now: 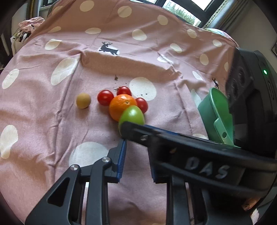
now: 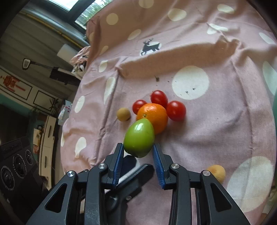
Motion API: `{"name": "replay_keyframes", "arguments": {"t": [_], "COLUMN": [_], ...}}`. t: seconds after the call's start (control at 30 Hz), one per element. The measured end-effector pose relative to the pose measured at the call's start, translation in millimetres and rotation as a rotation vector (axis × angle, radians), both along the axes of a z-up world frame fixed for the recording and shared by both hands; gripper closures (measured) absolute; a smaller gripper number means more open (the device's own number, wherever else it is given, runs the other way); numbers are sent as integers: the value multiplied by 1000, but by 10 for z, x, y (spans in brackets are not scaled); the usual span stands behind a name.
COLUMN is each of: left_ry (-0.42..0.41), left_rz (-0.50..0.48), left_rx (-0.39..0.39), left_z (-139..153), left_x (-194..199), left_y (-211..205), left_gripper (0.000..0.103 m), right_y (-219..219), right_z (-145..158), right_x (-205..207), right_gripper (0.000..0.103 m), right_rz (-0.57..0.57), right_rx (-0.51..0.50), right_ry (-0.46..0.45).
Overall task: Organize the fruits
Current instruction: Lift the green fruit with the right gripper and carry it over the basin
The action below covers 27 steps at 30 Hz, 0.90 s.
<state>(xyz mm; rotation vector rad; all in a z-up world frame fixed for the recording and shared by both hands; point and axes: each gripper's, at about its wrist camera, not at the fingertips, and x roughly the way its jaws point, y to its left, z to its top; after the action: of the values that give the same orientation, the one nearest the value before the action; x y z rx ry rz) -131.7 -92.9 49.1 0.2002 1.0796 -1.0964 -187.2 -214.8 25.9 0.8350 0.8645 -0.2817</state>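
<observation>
Right gripper (image 2: 138,152): blue pads either side of green fruit (image 2: 139,138), seemingly clamped. Left gripper (image 1: 136,155): parted, holding nothing.
Green fruit: long axis toward 1 o'clock, tip against orange (image 2: 153,116); bare cloth at 3.
Cherry tomatoes (image 2: 175,110): ring the orange's far side.
Surface: pink polka-dot cloth (image 2: 216,129), rumpled; window (image 2: 77,13) at 11.

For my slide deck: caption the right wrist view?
Right gripper closes around a green fruit beside an orange and cherry tomatoes.
</observation>
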Motion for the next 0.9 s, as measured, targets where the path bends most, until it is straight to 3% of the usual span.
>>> {"name": "replay_keyframes", "arguments": {"t": [0.13,0.27,0.43,0.63,0.9], "left_ry": [27,72,134,141,148], "left_rz": [38,79,13,-34,-30], "left_rx": [-6,36,46,92,52], "left_z": [-8,-100,-155,-258,-284], "left_x": [115,208,124,-13,34], "left_y": [89,104,35,-99,-116], "left_gripper": [78,74,61,60,64], "right_y": [-44,-94,-126,-120,-129], "right_z": [84,64,-77,-149,-243], "right_x": [-98,-110,-77,-89,-51], "right_gripper": [66,66,66,65,62], "right_rz": [-39,-72,-66,-55,-57], "right_rx": [-28,-26,18,59,74], "right_ry": [-23,-11,54,74,92]}}
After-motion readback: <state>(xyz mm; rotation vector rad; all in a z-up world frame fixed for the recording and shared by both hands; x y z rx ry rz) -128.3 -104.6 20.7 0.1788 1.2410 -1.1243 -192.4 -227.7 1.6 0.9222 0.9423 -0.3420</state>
